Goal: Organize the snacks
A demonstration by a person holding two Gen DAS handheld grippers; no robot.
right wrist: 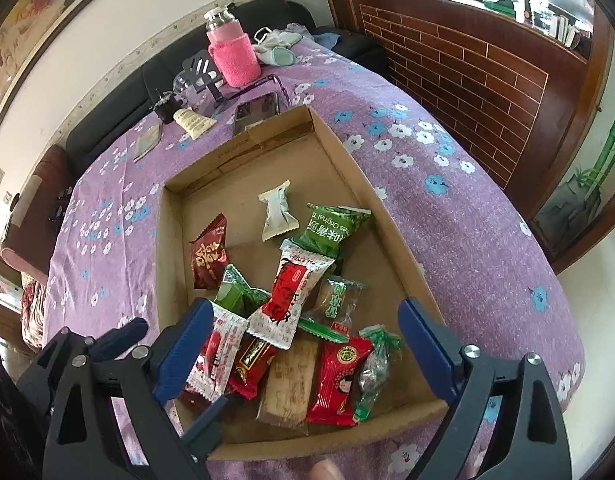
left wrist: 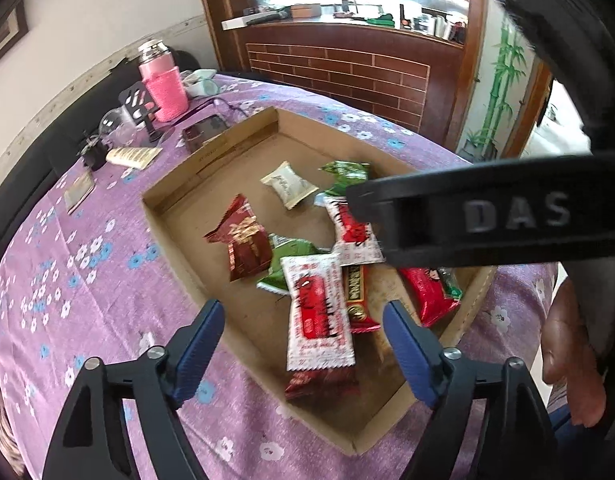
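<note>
Both tongs, left tongs [left wrist: 301, 354] and right tongs [right wrist: 305, 350], are gaping empty over one cardboard tray [right wrist: 387, 216] holding about a dozen snack packets: two white-and-red bars [right wrist: 285, 304], one cream packet [right wrist: 277, 210].

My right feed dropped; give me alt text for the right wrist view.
Open blue-padded right tongs hover, holding nothing, over a shallow cardboard tray of mixed wrapped snacks on a purple floral tablecloth.

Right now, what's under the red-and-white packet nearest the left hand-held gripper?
A dark red packet sticks out below the red-and-white packet, a green one above. Whatever lies beneath its middle is covered.
</note>
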